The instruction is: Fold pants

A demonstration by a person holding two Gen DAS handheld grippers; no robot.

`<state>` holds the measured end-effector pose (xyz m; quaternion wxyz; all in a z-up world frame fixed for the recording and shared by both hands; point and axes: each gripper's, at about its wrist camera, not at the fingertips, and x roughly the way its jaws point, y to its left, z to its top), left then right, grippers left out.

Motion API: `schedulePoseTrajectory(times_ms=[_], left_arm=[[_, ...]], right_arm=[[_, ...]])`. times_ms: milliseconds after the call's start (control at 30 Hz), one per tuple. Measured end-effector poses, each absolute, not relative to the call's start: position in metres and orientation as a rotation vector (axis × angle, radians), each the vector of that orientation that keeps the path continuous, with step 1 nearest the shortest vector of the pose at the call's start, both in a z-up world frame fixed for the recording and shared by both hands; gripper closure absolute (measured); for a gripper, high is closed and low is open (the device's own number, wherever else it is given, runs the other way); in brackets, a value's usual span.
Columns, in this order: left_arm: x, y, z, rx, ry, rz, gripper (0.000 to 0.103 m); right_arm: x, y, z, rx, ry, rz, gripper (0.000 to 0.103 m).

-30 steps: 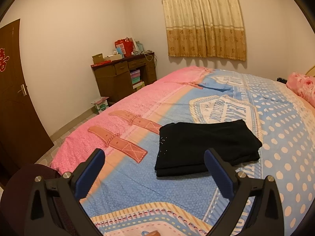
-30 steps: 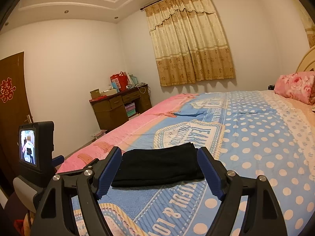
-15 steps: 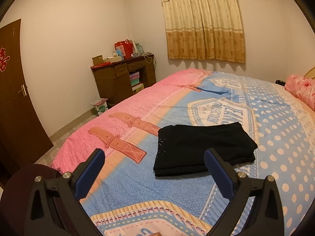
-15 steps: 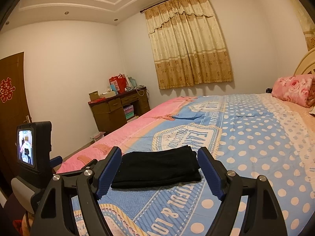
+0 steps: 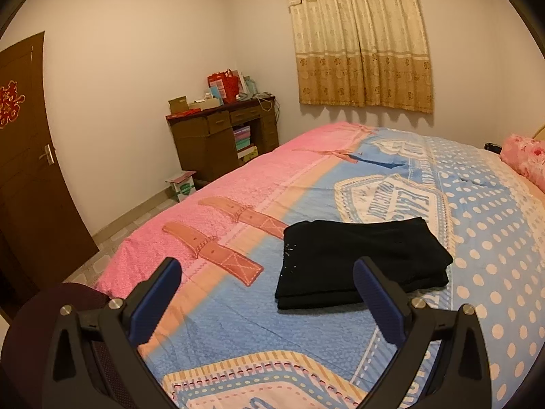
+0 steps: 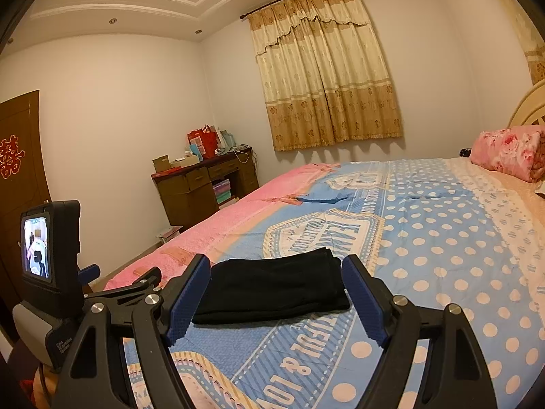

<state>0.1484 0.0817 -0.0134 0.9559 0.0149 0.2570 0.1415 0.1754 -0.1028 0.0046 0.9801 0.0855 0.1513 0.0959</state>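
Left wrist view: pants (image 5: 361, 259) sit folded, centre-right on the bed (image 5: 238, 334); left gripper (image 5: 267, 288) and right gripper (image 6: 276, 288) both wide, empty; job looks finished, keep clear

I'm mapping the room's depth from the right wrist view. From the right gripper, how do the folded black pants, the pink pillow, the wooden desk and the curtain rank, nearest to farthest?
1. Folded black pants, on the bed just ahead of the open right gripper.
2. and 3. Pink pillow, far right, and wooden desk, left by the wall: too close to call.
4. Curtain, on the far wall.
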Motion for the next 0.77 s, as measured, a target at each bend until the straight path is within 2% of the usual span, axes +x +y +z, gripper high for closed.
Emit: schedulePoseTrajectory(times_ms=[767], left_arm=[[0.157,0.078,-0.025,0.027,0.560,0.221,0.000]], right_arm=[[0.188,-0.107,-0.012,0.220,0.368,0.160,0.022]])
